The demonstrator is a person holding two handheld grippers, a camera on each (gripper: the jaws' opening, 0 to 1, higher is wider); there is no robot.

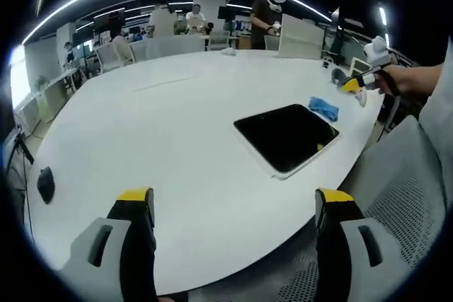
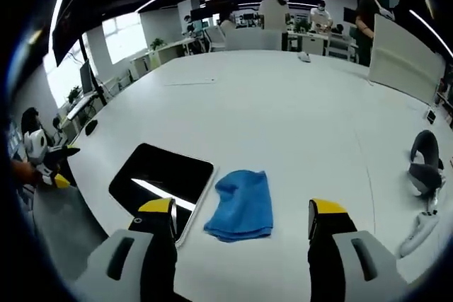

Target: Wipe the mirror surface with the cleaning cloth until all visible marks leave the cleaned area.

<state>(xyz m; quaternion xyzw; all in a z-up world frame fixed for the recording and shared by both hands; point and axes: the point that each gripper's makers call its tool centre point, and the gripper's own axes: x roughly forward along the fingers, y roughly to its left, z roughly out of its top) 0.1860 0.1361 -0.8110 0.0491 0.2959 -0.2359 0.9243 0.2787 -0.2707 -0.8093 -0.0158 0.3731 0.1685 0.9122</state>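
Note:
The mirror point(image 1: 287, 136) is a dark rectangle in a thin white frame, lying flat near the table's edge. A crumpled blue cleaning cloth point(image 1: 324, 108) lies on the table right beside it. In the right gripper view the cloth point(image 2: 242, 203) sits just ahead of my right gripper point(image 2: 242, 216), framed by its open yellow-tipped jaws, with the mirror point(image 2: 163, 178) to its left. My left gripper point(image 1: 233, 203) is open over bare table, well short of the mirror. A hand holds the right gripper point(image 1: 359, 81) beyond the cloth. The left gripper point(image 2: 51, 175) appears at the far left.
The white table point(image 1: 177, 118) is large and oval. A black mouse point(image 1: 46, 183) lies near its left edge. Grey and white items point(image 2: 425, 160) rest at the right. A grey mesh chair point(image 1: 403, 196) stands beside the mirror. A white board point(image 2: 403, 61) and people are at the far side.

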